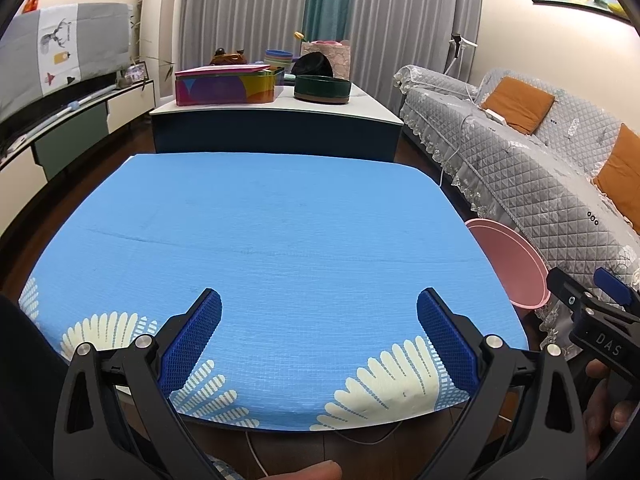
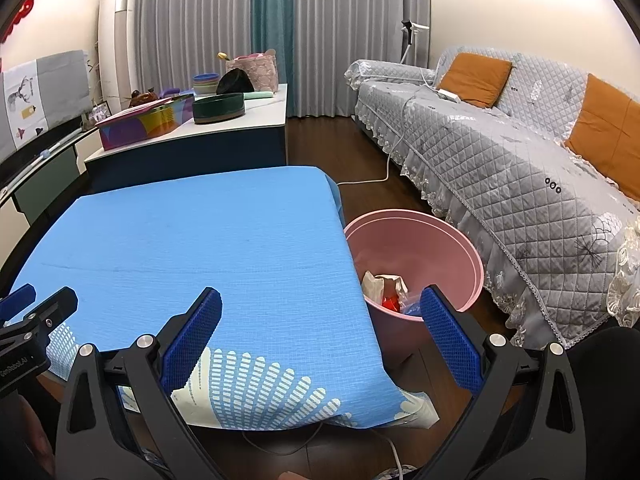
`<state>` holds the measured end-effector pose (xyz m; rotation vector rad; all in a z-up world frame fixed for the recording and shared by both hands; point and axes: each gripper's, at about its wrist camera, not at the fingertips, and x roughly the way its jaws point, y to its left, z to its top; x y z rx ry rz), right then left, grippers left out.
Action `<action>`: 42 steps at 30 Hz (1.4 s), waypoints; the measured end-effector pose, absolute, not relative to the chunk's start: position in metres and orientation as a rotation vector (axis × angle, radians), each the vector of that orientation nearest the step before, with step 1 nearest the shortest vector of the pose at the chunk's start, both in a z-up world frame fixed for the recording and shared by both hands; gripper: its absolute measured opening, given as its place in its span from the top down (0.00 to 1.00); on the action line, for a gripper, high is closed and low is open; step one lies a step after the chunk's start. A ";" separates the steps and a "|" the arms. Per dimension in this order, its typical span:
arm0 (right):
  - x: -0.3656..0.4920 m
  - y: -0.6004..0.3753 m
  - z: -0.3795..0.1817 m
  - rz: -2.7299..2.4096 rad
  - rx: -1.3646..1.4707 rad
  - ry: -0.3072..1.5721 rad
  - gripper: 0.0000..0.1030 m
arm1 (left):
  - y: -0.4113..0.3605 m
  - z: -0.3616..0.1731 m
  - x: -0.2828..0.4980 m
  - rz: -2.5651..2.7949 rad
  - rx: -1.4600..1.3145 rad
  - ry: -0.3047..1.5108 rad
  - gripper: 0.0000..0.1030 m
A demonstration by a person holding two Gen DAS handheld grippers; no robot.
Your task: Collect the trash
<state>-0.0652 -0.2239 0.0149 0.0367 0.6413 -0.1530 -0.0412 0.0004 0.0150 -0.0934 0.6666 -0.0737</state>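
1. Left gripper (image 1: 319,334): jaws spread wide, nothing between them, lower centre of the left wrist view, above the near edge of the blue tablecloth (image 1: 280,232).
2. Right gripper (image 2: 320,334): jaws likewise spread wide and holding nothing. Its left finger lies over the cloth; its right finger (image 2: 450,344) lies in front of the near rim of the pink bin (image 2: 460,240).
3. Trash (image 2: 386,290): crumpled paper, something red and a bit of clear plastic lie inside the bin, lower centre-right of the right wrist view.
4. Left view shows only a slice of the bin's rim (image 1: 508,256) at right, contents hidden; the right gripper's body sits at its lower right edge.
5. Right view alone shows the bin on the floor between table and sofa (image 2: 520,168).
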 end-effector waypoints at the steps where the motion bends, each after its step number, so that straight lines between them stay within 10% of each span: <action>1: -0.065 -0.224 0.015 -0.153 0.037 0.641 0.05 | 0.000 0.015 -0.041 -0.074 -0.093 0.668 0.08; 42: -0.066 -0.227 0.015 -0.152 0.037 0.641 0.05 | -0.001 0.014 -0.040 -0.091 -0.093 0.670 0.08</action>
